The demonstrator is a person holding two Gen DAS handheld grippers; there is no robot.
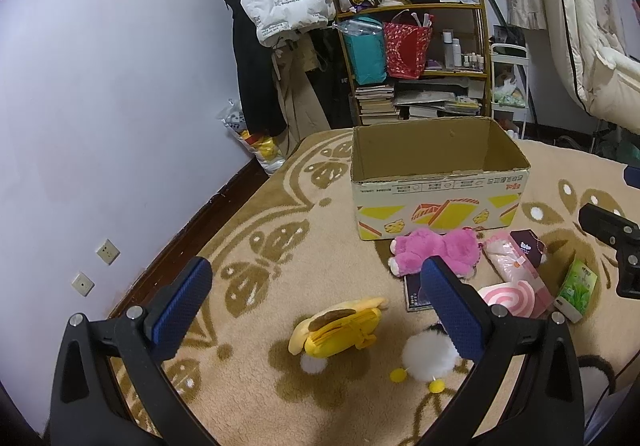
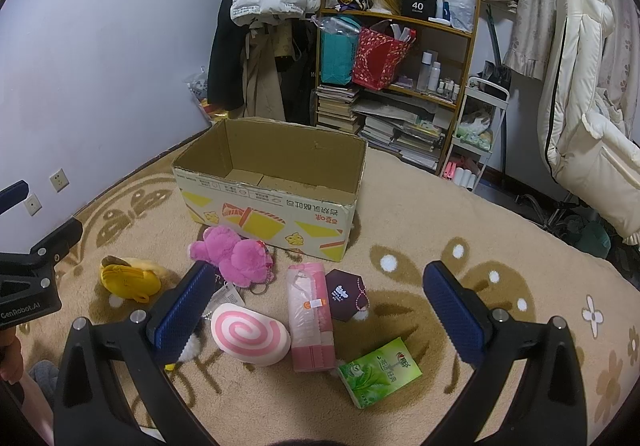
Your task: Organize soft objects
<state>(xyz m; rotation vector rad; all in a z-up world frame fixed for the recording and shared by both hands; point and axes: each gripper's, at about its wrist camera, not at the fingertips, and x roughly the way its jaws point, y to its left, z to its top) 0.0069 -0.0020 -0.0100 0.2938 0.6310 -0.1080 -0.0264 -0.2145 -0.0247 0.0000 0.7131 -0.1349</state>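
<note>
both grippers' fingers (image 1: 452, 310) spread, empty, over toys; box (image 1: 436, 182) open-topped beside them, presumably for filling

Fuzzy plush pink toy (image 2: 236, 256), shaggy pile carpet (image 2: 440, 206), matt corrugated cardboard box (image 2: 276, 182) with printed front, glossy green paper pack (image 2: 380, 371), textured blue rubbery pads (image 1: 182, 312) on matt black plastic fingers.
</note>
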